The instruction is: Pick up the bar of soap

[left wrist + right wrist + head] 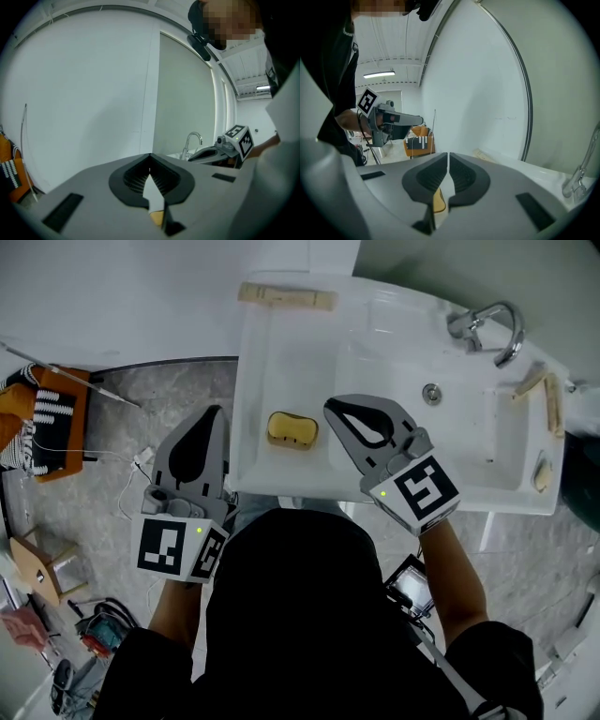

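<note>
A yellow bar of soap [292,429] lies on the flat left shelf of the white sink [281,352]. My left gripper [217,412] hovers shut just off the sink's left edge, left of the soap. My right gripper [329,407] is also shut, over the sink just right of the soap, touching nothing. Neither holds anything. In the left gripper view the closed jaws [150,158] leave a slit through which a bit of soap [157,217] shows. The right gripper view shows the same: shut jaws [448,155] and soap [438,201] below them.
A chrome faucet [489,326] and drain [431,393] are in the basin to the right. A wooden brush [286,296] lies on the sink's back rim, other brushes [553,399] on its right rim. An orange stool [56,423] and cables sit on the floor at left.
</note>
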`<state>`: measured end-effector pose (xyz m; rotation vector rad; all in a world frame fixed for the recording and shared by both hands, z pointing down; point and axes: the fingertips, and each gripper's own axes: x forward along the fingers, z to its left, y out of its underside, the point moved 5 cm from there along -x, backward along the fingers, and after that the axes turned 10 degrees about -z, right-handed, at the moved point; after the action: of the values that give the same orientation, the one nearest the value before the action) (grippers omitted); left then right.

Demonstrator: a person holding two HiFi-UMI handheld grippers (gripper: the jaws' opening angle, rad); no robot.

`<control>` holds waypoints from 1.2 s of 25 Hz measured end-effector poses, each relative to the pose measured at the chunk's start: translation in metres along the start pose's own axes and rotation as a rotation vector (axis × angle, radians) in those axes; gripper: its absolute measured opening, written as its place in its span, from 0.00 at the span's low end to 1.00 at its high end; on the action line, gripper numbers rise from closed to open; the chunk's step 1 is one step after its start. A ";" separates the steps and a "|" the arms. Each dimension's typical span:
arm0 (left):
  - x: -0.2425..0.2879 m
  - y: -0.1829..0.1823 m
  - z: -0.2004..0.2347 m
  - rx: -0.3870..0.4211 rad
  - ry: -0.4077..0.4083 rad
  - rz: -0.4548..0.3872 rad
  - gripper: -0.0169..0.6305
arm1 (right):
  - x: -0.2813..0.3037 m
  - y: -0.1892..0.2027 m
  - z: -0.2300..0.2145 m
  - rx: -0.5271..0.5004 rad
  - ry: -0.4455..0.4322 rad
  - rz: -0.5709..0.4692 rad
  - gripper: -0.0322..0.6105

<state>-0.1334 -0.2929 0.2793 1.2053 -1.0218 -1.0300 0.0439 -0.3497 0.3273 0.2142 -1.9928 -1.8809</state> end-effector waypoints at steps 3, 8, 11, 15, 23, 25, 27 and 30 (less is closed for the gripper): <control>0.004 0.005 0.004 -0.007 0.003 0.013 0.04 | 0.004 0.007 -0.002 0.009 -0.002 0.055 0.07; 0.010 0.019 0.009 -0.016 0.019 0.049 0.04 | 0.012 0.013 0.001 0.045 -0.030 0.043 0.07; 0.010 0.024 0.015 -0.029 0.009 0.058 0.04 | 0.023 0.017 0.006 0.059 -0.055 0.004 0.10; 0.011 0.029 0.020 -0.045 0.001 0.062 0.04 | 0.035 0.026 0.012 0.076 -0.071 0.010 0.14; 0.007 0.045 0.030 -0.072 0.008 0.081 0.04 | 0.049 0.042 0.023 0.079 -0.084 0.060 0.19; 0.006 0.049 0.031 -0.082 0.013 0.082 0.04 | 0.052 0.045 0.026 0.067 -0.088 0.081 0.19; 0.006 0.054 0.032 -0.094 0.016 0.085 0.04 | 0.055 0.049 0.028 0.051 -0.093 0.109 0.20; 0.008 0.062 0.033 -0.118 0.022 0.094 0.04 | 0.058 0.057 0.031 0.020 -0.101 0.159 0.20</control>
<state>-0.1601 -0.3031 0.3442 1.0604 -0.9780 -0.9874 -0.0117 -0.3372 0.3928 -0.0342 -2.0301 -1.8053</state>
